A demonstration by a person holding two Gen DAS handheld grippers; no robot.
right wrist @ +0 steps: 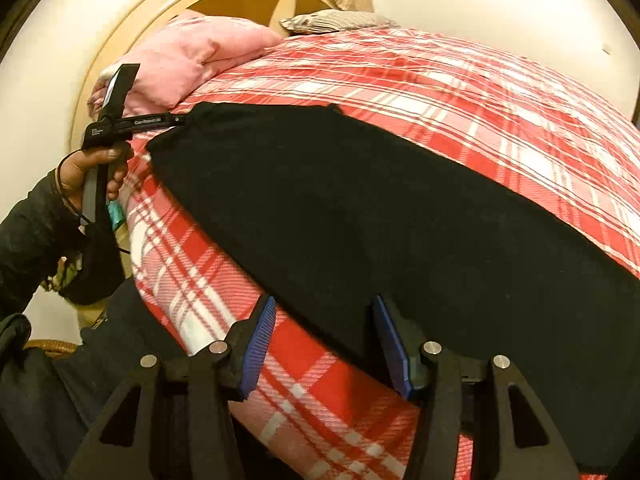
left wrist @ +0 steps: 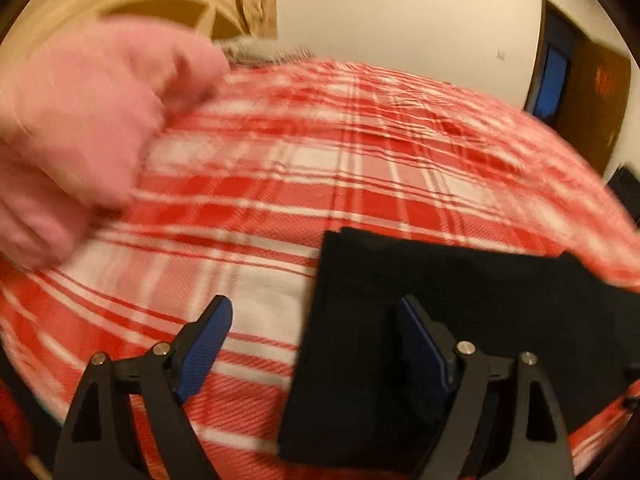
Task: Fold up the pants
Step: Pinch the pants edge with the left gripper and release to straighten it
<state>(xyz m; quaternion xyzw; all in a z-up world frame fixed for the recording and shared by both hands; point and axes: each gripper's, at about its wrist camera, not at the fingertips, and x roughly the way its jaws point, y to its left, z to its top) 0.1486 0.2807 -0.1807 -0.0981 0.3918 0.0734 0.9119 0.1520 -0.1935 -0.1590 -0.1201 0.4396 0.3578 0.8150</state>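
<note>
Black pants (right wrist: 360, 208) lie in a long flat strip across a bed under a red and white plaid cover (right wrist: 460, 92). My right gripper (right wrist: 326, 344) is open at the pants' near edge. Its right finger (right wrist: 390, 344) is over the black cloth and its left finger (right wrist: 260, 340) over the plaid. In the left wrist view, one squared end of the pants (left wrist: 440, 292) shows at lower right. My left gripper (left wrist: 316, 344) is open there, with the end's left edge running between its fingers. A hand (right wrist: 92, 168) holds that gripper at the pants' far end.
A pink pillow (left wrist: 88, 120) and a grey cushion (right wrist: 332, 22) sit at the head of the bed, against a round pale wooden headboard (right wrist: 132, 28). A dark sleeve (right wrist: 28, 240) and a wicker basket (right wrist: 52, 346) are at the left. A dark doorway (left wrist: 568, 80) stands at the right.
</note>
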